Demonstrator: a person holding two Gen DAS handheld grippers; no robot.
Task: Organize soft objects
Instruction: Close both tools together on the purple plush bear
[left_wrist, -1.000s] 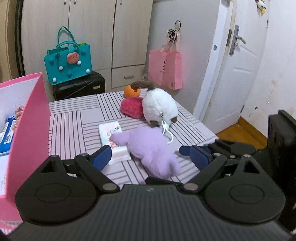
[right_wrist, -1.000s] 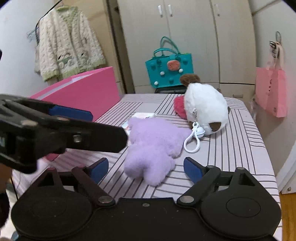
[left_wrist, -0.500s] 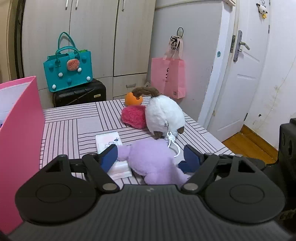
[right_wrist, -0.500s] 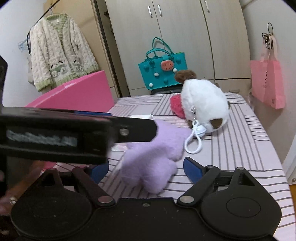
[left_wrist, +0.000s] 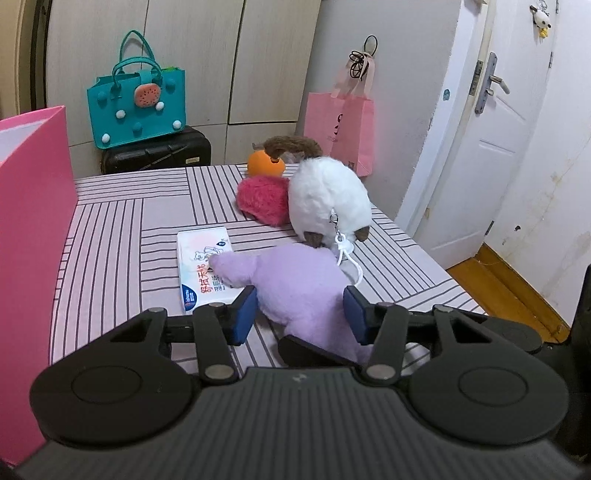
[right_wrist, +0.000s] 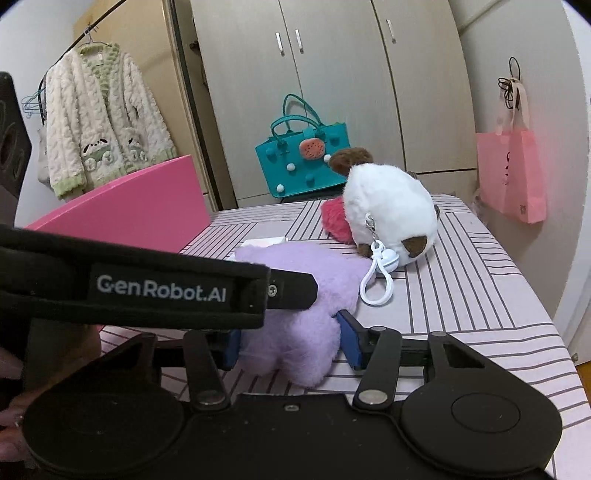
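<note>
A purple plush toy (left_wrist: 295, 284) lies on the striped table, one limb over a white tissue pack (left_wrist: 203, 267). My left gripper (left_wrist: 301, 319) has its blue pads on both sides of the plush body, narrowed and touching the fur. My right gripper (right_wrist: 291, 341) has its pads against the plush's near end (right_wrist: 295, 332) from the other side. Behind lie a white-and-brown plush (left_wrist: 327, 201) with a white clip, a red fuzzy toy (left_wrist: 264, 199) and an orange ball (left_wrist: 264, 164). The left gripper's body crosses the right wrist view.
An open pink box (left_wrist: 33, 221) stands at the table's left edge, also in the right wrist view (right_wrist: 147, 210). A teal bag (left_wrist: 136, 110) on a black case and a pink bag (left_wrist: 340, 127) stand beyond the table. The table edge drops off on the right.
Both grippers moved forward onto the purple plush and narrowed around it; a second ago both were wide open and short of it.
</note>
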